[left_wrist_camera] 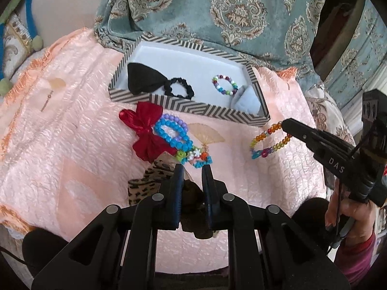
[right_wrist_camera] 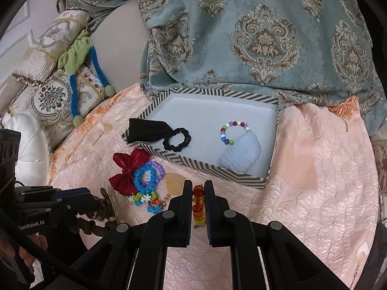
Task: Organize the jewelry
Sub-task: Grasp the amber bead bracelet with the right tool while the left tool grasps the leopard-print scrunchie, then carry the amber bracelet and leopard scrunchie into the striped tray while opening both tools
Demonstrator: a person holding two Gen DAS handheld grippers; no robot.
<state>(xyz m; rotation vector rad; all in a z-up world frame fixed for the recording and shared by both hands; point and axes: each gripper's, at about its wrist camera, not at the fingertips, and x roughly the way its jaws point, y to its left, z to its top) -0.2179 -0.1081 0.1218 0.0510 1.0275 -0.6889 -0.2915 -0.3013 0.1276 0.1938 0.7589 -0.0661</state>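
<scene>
My right gripper (right_wrist_camera: 198,188) pinches an amber-beaded bracelet (left_wrist_camera: 268,142) by one bead; a swing could slip it short of the striped box (right_wrist_camera: 208,164) ahead. My left gripper (left_wrist_camera: 192,169) clamps a leopard-print scrunchie (left_wrist_camera: 147,181).

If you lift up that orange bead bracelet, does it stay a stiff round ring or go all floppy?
Probably floppy: the orange bead bracelet, pinched by the right gripper, sags into a loose, uneven loop. It looks light, dangling from one small pinch. The smooth round beads might slip or roll if dropped on the pink bedspread.
</scene>
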